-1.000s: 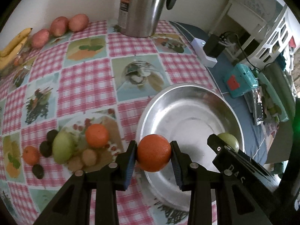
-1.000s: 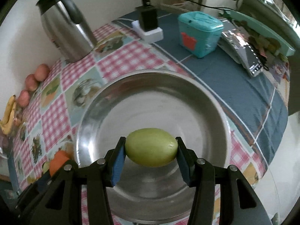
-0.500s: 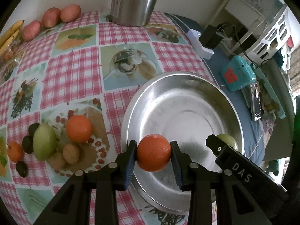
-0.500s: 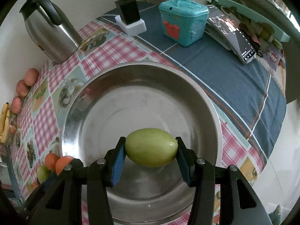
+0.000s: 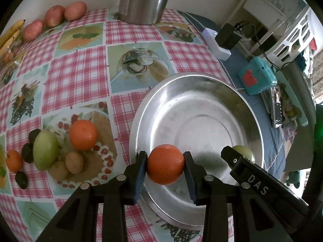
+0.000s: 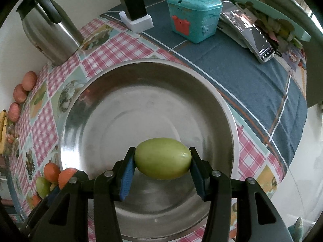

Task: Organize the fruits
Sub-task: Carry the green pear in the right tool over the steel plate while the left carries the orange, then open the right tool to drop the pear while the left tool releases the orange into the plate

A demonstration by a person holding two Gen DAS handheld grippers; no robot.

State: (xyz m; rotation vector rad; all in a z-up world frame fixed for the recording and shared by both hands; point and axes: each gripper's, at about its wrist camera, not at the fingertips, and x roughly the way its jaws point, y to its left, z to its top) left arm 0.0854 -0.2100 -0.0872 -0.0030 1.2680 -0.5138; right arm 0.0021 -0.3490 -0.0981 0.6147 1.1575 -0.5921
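Two hand-held grippers angle steeply down over a steel bowl (image 5: 250, 119) on a kitchen table; the left gripper (image 5: 165, 167) is clamped on an orange (image 5: 165, 167) above the bowl's near-left rim, its blue pads (image 5: 139, 173) pressed to either side of the fruit; the right gripper (image 6: 162, 159) is clamped lengthwise on a green oval fruit (image 6: 162, 158) above the bowl's near part, and its black finger shows in the left view just beside the orange. The bowl itself holds nothing on its bare floor. To the bowl's left lies a loose pile: one more orange (image 5: 83, 135), one green oval fruit (image 5: 45, 149), two small brown fruits (image 5: 74, 162), a small tangerine (image 5: 13, 161) and three dark avocado-like fruits (image 5: 27, 155); along the wall sit three reddish potatoes (image 5: 54, 18) and a bunch of bananas (image 5: 10, 34). The surface is a pink-checked cloth (image 5: 78, 76) printed with food pictures, giving way to a blue cloth (image 6: 252, 76) on the right; a steel kettle (image 6: 47, 30), a black charger in a white power strip (image 6: 135, 14), a teal box (image 6: 193, 16) and a phone (image 6: 254, 34) stand beyond, against a pale wall.
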